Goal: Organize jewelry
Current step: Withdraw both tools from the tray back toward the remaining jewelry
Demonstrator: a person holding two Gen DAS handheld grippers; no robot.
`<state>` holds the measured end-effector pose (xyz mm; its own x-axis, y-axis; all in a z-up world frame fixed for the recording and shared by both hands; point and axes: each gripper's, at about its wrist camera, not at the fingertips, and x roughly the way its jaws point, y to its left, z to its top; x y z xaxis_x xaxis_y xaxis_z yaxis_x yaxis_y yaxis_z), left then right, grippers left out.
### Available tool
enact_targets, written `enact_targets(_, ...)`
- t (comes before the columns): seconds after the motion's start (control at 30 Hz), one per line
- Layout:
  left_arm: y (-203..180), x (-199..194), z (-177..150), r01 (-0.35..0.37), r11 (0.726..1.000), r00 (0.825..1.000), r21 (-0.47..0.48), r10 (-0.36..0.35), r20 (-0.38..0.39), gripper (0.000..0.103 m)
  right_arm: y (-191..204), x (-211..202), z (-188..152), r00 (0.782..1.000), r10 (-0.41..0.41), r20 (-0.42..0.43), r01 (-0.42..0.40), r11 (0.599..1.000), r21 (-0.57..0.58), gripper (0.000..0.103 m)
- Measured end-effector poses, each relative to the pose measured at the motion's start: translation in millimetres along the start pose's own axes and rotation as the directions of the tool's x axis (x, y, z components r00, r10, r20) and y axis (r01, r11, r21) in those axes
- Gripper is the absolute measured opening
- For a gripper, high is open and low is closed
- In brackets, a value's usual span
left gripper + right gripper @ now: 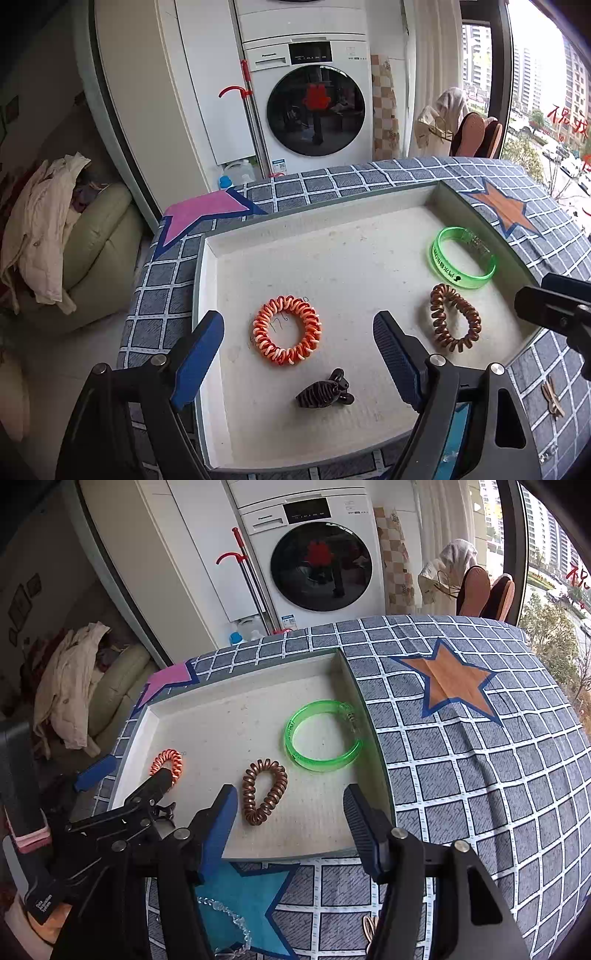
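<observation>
A shallow white tray (369,199) (236,686) lies on a checked cloth. In it lie an orange-and-white spiral hair tie (287,329) (167,761), a brown spiral hair tie (455,317) (265,791), a green clear bangle (462,257) (323,736) and a dark hair claw (325,390). My left gripper (298,332) is open and empty above the orange tie and the claw. My right gripper (290,805) is open and empty over the tray's near edge, just right of the brown tie. A clear bead bracelet (229,919) lies on the cloth near the right gripper.
The cloth (461,775) has pink (199,218), orange (448,681) and teal (251,901) star patches. A small brown clip (552,398) lies on the cloth right of the tray. A washing machine (314,107) and a sofa with clothes (55,240) stand beyond the table.
</observation>
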<state>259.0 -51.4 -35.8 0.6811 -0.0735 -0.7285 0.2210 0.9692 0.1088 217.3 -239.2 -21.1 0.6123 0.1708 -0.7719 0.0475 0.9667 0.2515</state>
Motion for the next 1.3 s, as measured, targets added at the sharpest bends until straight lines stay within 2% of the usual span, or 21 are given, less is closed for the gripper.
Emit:
enact_targets(0.17, 7.1, -23.5, -2.4, 0.01, 1.0, 1.0, -0.022, -0.009, 0.029, 0.103, 0.6, -20.9, -8.0, 1.0, 0.018, 0.024, -0.018, 1.0, -0.002, 0.08)
enact_targets(0.33, 9.7, -49.6, -12.6, 0.025, 1.0, 0.998, -0.011, -0.025, 0.054, 0.103, -0.3, -47.5, -19.2, 0.996, 0.049, 0.072, -0.05, 0.999, 0.009, 0.082)
enact_targets(0.37, 10.3, -54.3, -16.4, 0.03, 1.0, 0.998, -0.009, -0.03, 0.054, 0.103, -0.9, -52.8, -22.1, 0.995, 0.058, 0.081, -0.059, 0.998, 0.011, 0.085)
enact_targets(0.4, 10.7, -58.7, -20.2, 0.032, 0.999, 0.998, -0.01, -0.032, 0.053, 0.103, -1.3, -58.2, -25.0, 0.994, 0.067, 0.09, -0.068, 0.998, 0.011, 0.095)
enact_targets(0.47, 12.7, -66.8, -29.5, 0.029, 0.999, 0.998, -0.021, -0.028, 0.056, 0.103, -2.5, -69.2, -31.6, 0.991, 0.074, 0.115, -0.076, 0.997, 0.012, 0.103)
enact_targets(0.63, 15.4, -76.6, -57.9, 0.062, 0.998, 0.998, -0.033, -0.061, 0.011, 0.103, -8.0, -91.8, -50.2, 0.983, 0.081, 0.165, -0.086, 0.996, 0.023, 0.103)
enact_targets(0.83, 10.6, -87.1, -90.5, 0.097, 0.995, 0.995, -0.031, -0.098, -0.032, 0.103, -17.6, -95.5, -72.1, 0.995, 0.073, 0.075, -0.076, 0.996, 0.042, 0.103)
enact_targets(1.0, 2.6, -100.3, -113.8, 0.146, 0.987, 0.987, -0.064, -0.15, -0.052, 0.103, -31.3, -90.0, -103.2, 0.999, 0.029, 0.013, -0.03, 0.998, 0.05, 0.103)
enact_targets(1.13, -9.4, -108.0, -125.4, 0.17, 0.984, 0.983, -0.052, -0.173, -0.057, 0.103, -45.5, -80.6, -126.1, 0.999, -0.019, -0.046, 0.022, 0.998, 0.067, 0.103)
enact_targets(1.3, -27.4, -113.7, -131.3, 0.186, 0.982, 0.98, -0.028, -0.188, -0.062, 0.103, -53.8, -79.0, -144.2, 0.997, -0.05, -0.066, 0.054, 0.996, 0.066, 0.103)
